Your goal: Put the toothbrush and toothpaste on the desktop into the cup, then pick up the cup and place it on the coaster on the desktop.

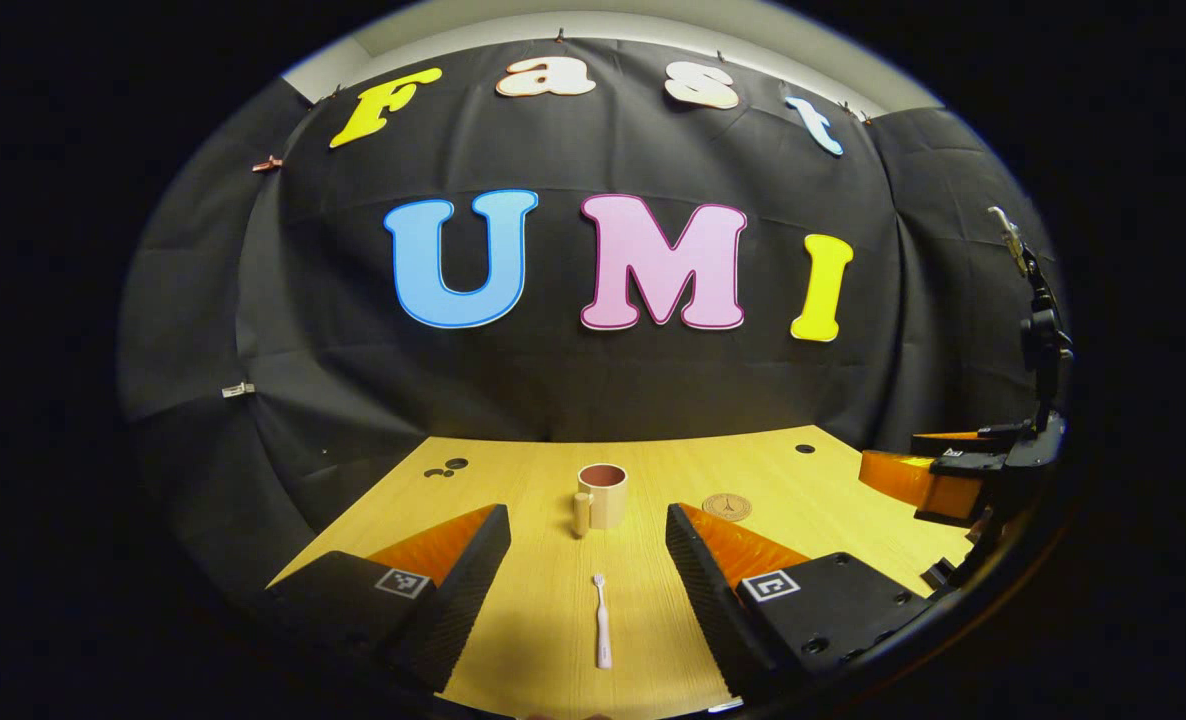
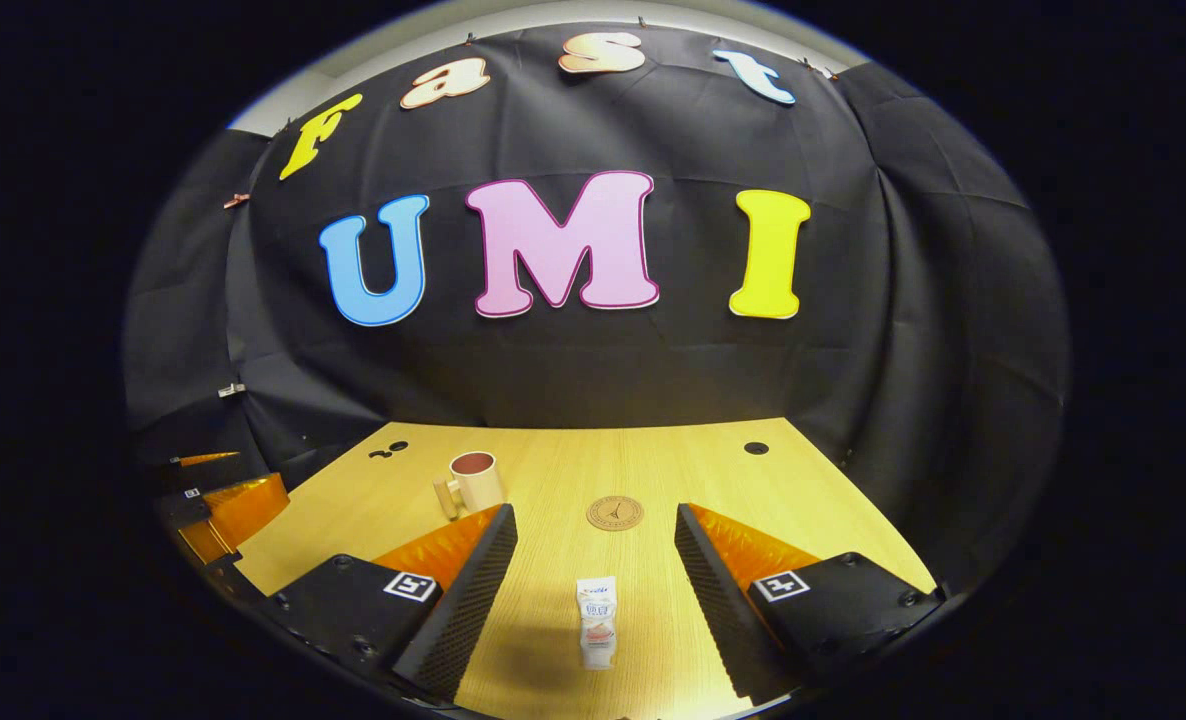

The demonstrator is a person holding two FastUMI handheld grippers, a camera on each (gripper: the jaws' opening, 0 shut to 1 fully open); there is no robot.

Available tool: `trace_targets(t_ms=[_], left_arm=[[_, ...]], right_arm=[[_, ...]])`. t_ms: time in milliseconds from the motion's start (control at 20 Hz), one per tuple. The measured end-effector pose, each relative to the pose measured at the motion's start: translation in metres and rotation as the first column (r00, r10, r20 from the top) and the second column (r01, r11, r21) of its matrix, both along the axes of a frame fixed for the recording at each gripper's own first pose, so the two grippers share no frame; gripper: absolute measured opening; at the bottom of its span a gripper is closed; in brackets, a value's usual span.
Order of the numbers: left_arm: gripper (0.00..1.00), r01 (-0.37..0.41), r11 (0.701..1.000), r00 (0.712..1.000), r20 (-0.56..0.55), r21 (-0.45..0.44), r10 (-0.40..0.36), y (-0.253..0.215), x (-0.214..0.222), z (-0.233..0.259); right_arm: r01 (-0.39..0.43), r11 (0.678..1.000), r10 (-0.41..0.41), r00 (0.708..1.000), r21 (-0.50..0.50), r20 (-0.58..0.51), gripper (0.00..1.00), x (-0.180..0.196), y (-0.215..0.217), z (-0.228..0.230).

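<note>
The toothbrush (image 1: pixel 603 622) lies flat on the wooden surface (image 1: pixel 553 480), lengthwise between the fingers of the left hand-held gripper (image 1: pixel 589 570), bristle end pointing away toward the cup (image 1: pixel 601 495). The toothpaste (image 2: pixel 596 620) lies on the same surface, between the fingers of the right hand-held gripper (image 2: pixel 593 570), its length running toward the round coaster (image 2: pixel 614 513) beyond it. The cup stands upright and empty, handle turned toward the near side, with the coaster just beside it and bare.

Both hand-held grippers have their jaws spread wide and grip nothing; each hovers above its own item. In the left gripper view, the right hand-held gripper also shows at the far right edge.

By my reading, the task is at its very first step: neither item is picked up, nothing is in the cup, and the cup is not on the coaster. The next move calls for one hand-held gripper to descend so that its fingers straddle its item, then close across the narrow width. The toothbrush is thin and low on the surface, so the fingertips probably need to come almost to the wood before closing.
</note>
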State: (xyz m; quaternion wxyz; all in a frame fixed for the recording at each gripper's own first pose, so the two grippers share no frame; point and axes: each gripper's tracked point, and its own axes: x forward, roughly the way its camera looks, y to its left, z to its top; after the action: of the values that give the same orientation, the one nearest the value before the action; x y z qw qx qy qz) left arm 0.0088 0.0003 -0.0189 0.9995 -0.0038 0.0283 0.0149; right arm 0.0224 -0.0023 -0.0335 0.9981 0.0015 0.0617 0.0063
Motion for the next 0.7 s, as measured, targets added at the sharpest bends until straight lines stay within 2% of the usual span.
trace_targets(t_ms=[250,400,700], left_arm=[[0.98,-0.023,1.0,1.0,-0.019,-0.007,0.023,0.003,0.006,-0.007],[0.98,-0.046,0.999,0.998,-0.038,-0.011,0.045,0.007,0.01,-0.012],[0.98,-0.106,0.994,0.99,-0.094,-0.016,0.104,0.014,0.018,-0.029]], right_arm=[[-0.022,1.0,0.022,0.999,0.004,-0.044,0.98,0.013,0.001,-0.014],[-0.03,1.0,0.031,0.993,0.008,-0.115,0.98,0.024,0.002,-0.035],[-0.057,0.998,0.057,0.957,0.008,-0.285,0.96,0.045,0.007,-0.085]])
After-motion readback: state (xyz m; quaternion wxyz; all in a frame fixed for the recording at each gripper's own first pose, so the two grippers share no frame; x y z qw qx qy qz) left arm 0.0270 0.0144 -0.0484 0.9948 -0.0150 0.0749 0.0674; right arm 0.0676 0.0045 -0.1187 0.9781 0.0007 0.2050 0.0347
